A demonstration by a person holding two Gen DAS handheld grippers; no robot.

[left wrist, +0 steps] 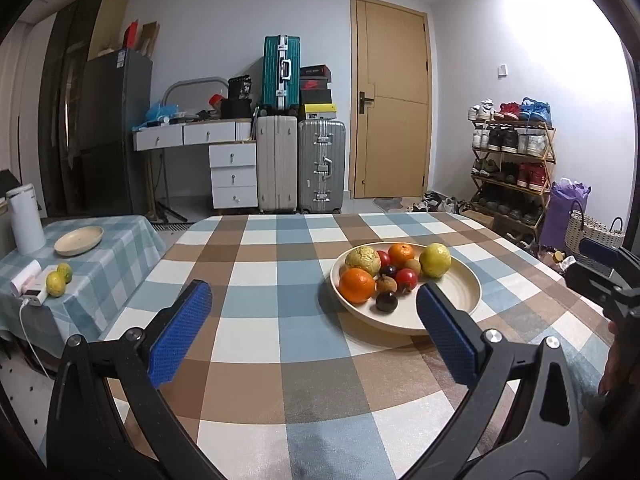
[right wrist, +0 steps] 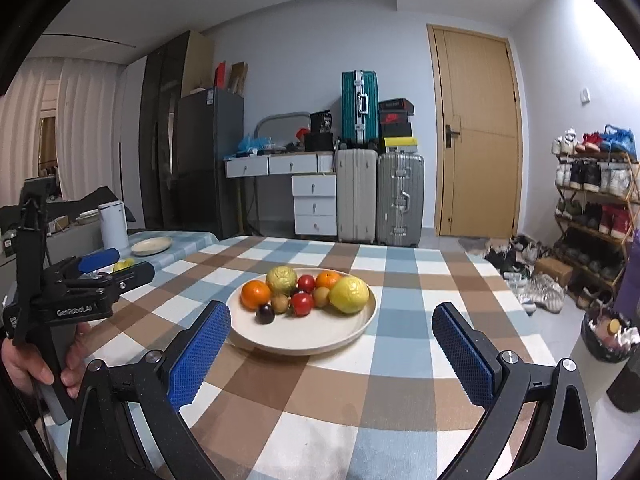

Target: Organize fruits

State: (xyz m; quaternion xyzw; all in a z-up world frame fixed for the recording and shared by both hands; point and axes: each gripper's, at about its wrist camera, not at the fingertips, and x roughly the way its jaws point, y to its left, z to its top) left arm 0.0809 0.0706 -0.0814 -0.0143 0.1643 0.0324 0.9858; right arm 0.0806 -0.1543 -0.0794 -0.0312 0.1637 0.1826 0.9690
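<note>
A cream plate [left wrist: 460, 292] [right wrist: 352, 328] on the checked table holds several fruits: two oranges [left wrist: 357, 285] [right wrist: 256, 294], a yellow-green citrus [left wrist: 435, 260] [right wrist: 349, 294], a wrinkled yellow fruit [left wrist: 363, 261] [right wrist: 281, 279], red ones [right wrist: 301, 303] and a dark plum [left wrist: 386, 301] [right wrist: 265, 313]. My left gripper [left wrist: 314, 316] is open and empty, left of and before the plate; it also shows in the right wrist view [right wrist: 100, 264]. My right gripper [right wrist: 332, 344] is open and empty, just before the plate. On the side table lie an empty cream plate [left wrist: 79, 241] [right wrist: 152, 245] and two yellow-green citrus [left wrist: 59, 279].
A white kettle [left wrist: 25, 219] and a white device with a cable [left wrist: 30, 286] stand on the side table at left. Suitcases [left wrist: 300, 164], a drawer desk, a door and a shoe rack [left wrist: 512, 168] are behind the table. Baskets sit on the floor at right.
</note>
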